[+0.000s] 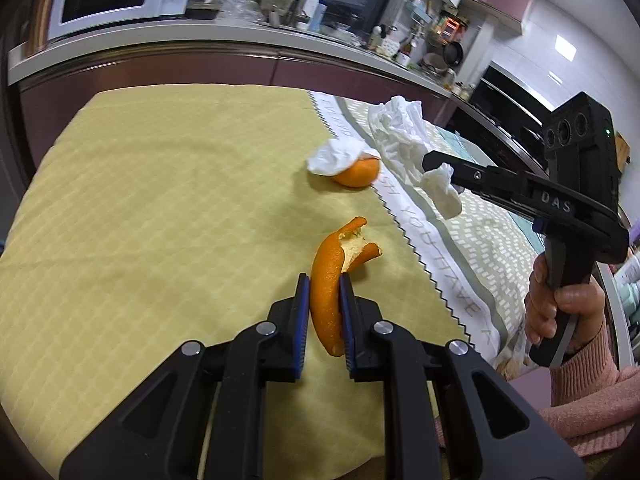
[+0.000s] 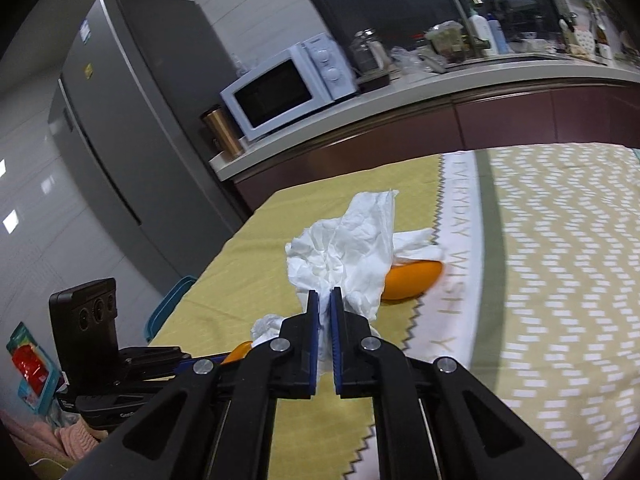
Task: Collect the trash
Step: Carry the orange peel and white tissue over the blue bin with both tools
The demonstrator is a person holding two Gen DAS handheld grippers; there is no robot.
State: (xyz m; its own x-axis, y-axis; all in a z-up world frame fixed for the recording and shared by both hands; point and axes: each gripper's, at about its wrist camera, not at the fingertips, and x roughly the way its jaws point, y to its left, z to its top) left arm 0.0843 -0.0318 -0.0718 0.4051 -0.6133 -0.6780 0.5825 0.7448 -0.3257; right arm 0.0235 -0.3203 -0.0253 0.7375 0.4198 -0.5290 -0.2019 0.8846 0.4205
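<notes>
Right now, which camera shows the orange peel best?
The left wrist view: the orange peel sits whole between the left gripper fingers. The right wrist view shows only an orange sliver behind the gripper.

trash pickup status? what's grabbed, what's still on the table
Done: nothing visibly binned; no bin in view. In hand: the left gripper is shut on the orange peel strip, and the right gripper is shut on the crumpled tissue. Left: a second tissue draped over an orange piece, which still sits on the yellow tablecloth.
</notes>
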